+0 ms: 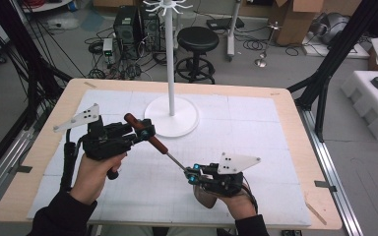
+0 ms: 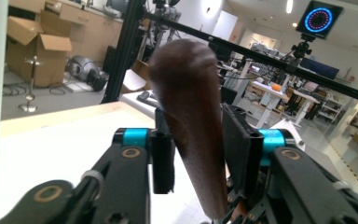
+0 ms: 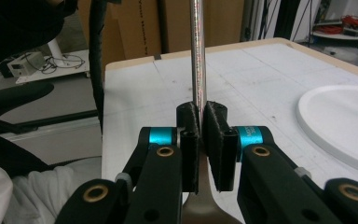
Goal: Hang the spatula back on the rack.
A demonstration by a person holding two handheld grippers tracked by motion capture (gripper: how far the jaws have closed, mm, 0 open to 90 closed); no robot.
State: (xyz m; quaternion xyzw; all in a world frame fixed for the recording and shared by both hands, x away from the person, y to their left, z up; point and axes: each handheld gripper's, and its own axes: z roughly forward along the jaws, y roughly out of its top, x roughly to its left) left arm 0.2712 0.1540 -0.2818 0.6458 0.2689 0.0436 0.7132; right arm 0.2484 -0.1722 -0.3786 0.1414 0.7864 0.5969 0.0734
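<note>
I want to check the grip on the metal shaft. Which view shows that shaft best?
The right gripper view: the metal shaft runs up between the right tongs, whose pads pinch it. The high view shows the shaft thin and far, leading to the wooden handle in the left tongs. The left gripper view shows the handle.

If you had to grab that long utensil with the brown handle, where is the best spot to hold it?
On the brown handle, from either flat side. It is the thick, long part, so the pads get broad contact; the left tool has its jaws around it there. The metal shaft is thin and shiny, so it could twist, though the right tool pinches it.
</note>
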